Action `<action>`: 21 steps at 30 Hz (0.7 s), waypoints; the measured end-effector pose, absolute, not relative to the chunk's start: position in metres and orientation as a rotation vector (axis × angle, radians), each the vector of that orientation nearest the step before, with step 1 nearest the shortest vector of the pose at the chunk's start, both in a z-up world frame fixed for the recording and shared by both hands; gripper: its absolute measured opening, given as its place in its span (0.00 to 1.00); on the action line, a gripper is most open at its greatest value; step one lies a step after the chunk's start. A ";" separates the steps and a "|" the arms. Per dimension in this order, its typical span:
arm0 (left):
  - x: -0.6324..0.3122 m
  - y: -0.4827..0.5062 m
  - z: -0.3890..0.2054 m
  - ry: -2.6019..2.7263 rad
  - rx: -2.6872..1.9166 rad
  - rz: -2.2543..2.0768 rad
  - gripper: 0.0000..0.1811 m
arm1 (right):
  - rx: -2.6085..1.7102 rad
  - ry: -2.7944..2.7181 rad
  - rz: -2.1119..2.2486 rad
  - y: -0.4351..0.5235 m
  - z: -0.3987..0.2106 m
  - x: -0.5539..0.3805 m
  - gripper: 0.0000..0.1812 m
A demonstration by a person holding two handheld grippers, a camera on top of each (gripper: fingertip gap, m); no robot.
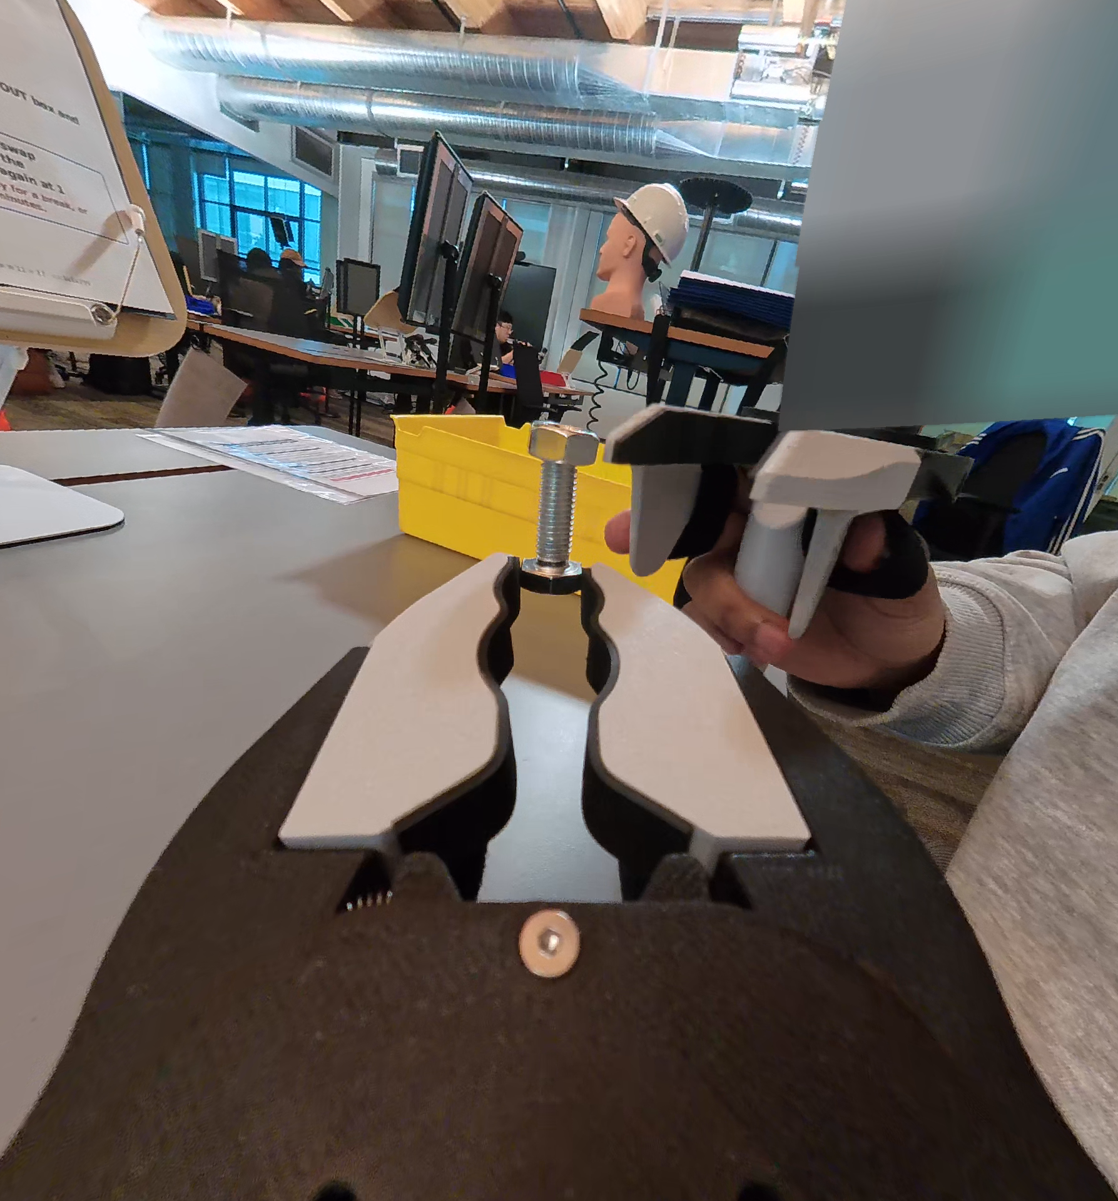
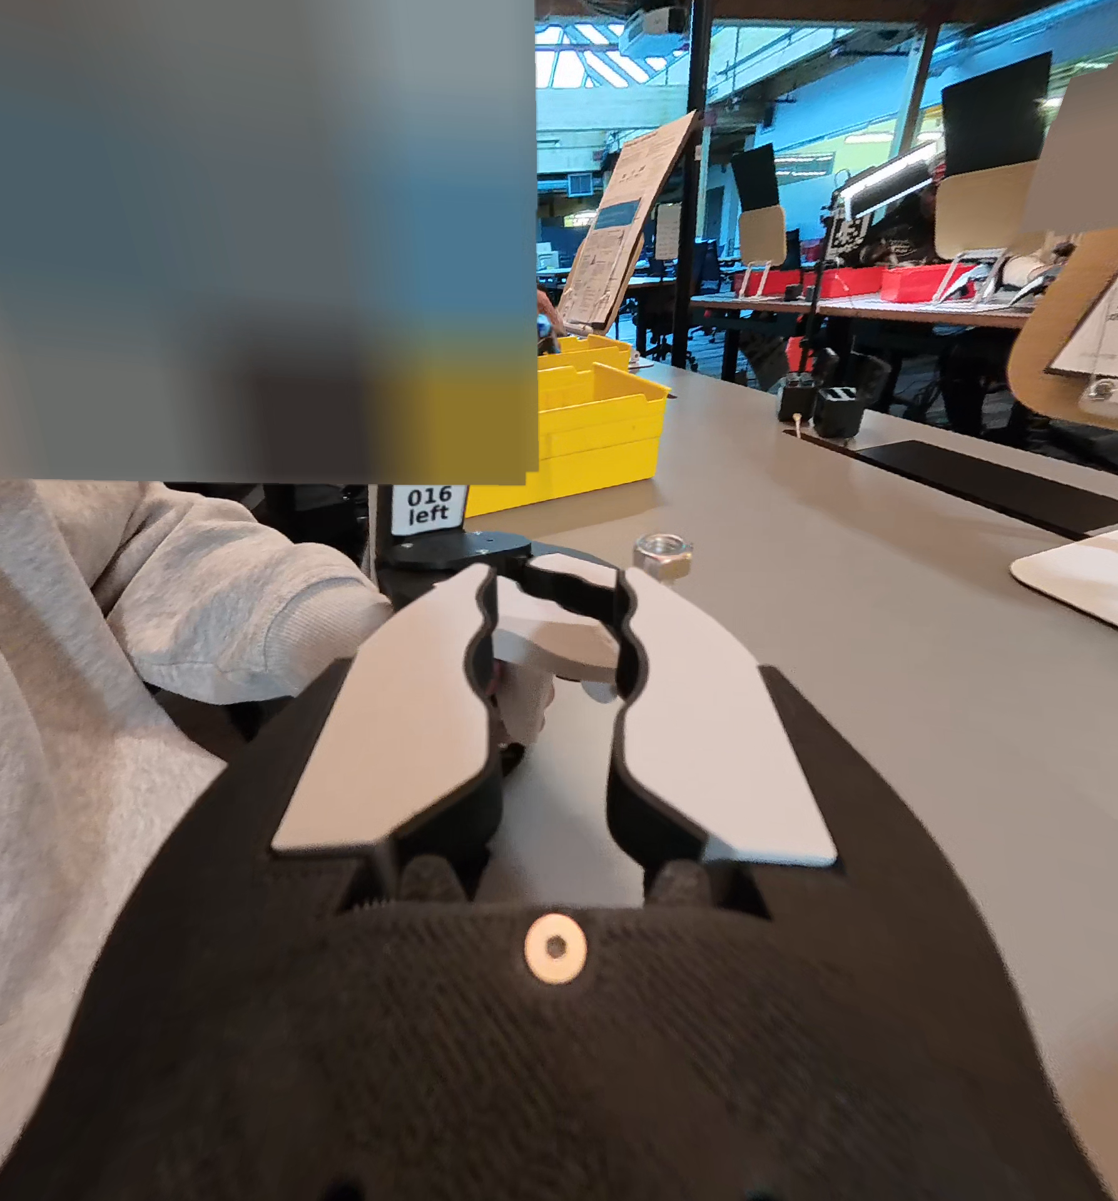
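Two grippers over grey table (image 1: 153,585): left gripper (image 1: 548,575) clenched on nut (image 1: 549,575) at foot of upright bolt (image 1: 553,500), yellow bin (image 1: 465,481) just behind; right gripper (image 2: 559,585) parted, gripping nothing, above left one, bolt head (image 2: 663,552) just beyond.

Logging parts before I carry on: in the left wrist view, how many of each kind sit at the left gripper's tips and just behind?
Silver steel hex-head bolt, upright: 1
Hex nut on its lower thread, between the left gripper tips: 1
Yellow plastic bin: 1
Total: 3
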State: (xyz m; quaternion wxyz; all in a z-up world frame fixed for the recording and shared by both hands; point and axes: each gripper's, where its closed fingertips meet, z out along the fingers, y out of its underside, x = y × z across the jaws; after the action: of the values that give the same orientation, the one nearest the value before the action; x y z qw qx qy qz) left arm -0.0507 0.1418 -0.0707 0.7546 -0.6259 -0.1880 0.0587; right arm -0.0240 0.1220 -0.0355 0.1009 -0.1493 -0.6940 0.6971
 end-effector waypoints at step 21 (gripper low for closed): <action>-0.052 0.141 -0.071 -0.420 -1.369 0.142 0.10 | -0.469 -1.981 2.055 0.123 -0.034 -0.028 0.27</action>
State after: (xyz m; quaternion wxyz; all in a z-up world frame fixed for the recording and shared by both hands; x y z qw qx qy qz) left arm -0.0524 0.1411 -0.0712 0.7522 -0.6268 -0.1925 0.0649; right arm -0.0279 0.1231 -0.0338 0.1239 -0.1608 -0.6796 0.7050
